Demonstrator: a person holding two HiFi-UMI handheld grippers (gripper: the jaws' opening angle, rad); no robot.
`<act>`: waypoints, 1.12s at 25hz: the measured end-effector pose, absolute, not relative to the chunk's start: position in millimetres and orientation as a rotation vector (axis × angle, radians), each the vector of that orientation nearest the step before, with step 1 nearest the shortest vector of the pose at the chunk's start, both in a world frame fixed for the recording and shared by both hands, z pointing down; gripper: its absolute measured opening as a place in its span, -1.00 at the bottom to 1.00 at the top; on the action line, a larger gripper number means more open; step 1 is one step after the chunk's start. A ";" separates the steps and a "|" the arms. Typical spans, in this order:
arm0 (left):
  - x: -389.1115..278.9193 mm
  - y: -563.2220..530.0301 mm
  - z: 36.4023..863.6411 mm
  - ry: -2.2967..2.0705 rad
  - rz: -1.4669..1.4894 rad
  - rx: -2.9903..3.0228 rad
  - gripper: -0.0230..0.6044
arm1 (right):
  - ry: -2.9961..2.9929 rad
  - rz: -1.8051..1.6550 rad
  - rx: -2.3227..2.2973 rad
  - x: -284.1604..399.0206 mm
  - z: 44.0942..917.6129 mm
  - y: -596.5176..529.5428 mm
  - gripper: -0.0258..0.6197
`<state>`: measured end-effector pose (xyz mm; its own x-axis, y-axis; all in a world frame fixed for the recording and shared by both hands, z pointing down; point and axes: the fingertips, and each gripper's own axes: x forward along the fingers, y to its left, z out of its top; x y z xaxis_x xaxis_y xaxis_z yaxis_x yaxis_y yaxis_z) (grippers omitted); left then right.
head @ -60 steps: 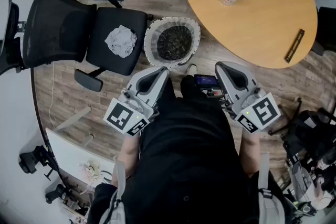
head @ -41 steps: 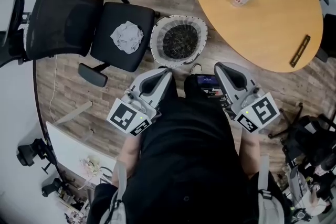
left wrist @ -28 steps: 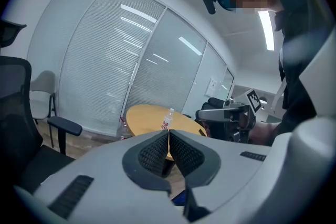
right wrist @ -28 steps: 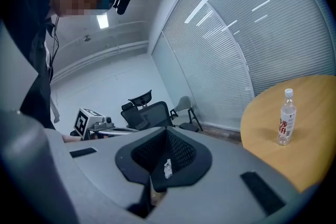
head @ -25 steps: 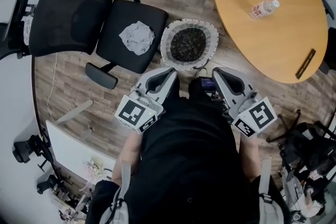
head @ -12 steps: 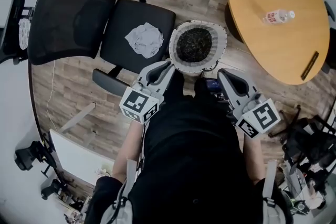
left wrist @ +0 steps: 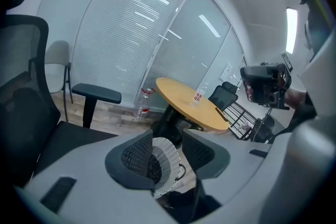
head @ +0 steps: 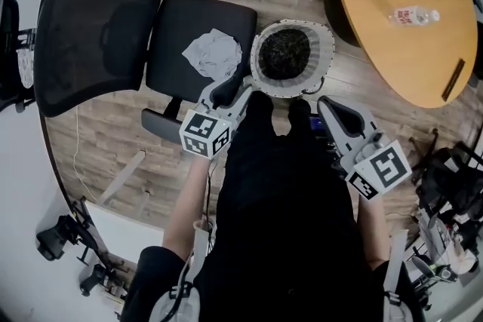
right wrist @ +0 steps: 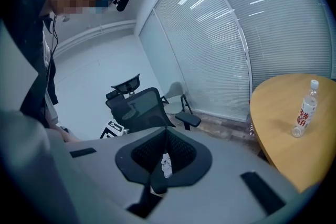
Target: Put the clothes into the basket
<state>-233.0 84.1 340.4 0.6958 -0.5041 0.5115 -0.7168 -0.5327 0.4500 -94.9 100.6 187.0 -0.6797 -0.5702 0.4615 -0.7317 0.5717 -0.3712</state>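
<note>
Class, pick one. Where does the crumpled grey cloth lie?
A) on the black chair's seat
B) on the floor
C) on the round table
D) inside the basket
A: the grey cloth lies crumpled on the black chair's seat, beside the basket.

Our left hand-held gripper point(left wrist: 167, 139) has just been opening its jaws, empty; beyond their gap we see the basket point(left wrist: 169, 164), with the worktop point(left wrist: 186, 105) behind it.

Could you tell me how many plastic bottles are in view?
2: one bottle stands on the table, a second bottle on the floor by its base; more may be hidden.
</note>
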 end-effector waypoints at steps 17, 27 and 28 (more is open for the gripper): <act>-289.6 64.1 486.3 -0.955 0.711 2.076 0.11 | -2.346 0.819 1.099 -111.1 216.7 100.3 -0.87; -301.2 67.2 566.0 -0.942 0.910 2.045 0.37 | -2.253 0.888 1.103 -111.8 246.8 97.8 -0.87; -303.1 66.6 574.1 -0.944 0.939 2.051 0.39 | -2.243 0.901 1.107 -111.7 250.4 97.6 -0.87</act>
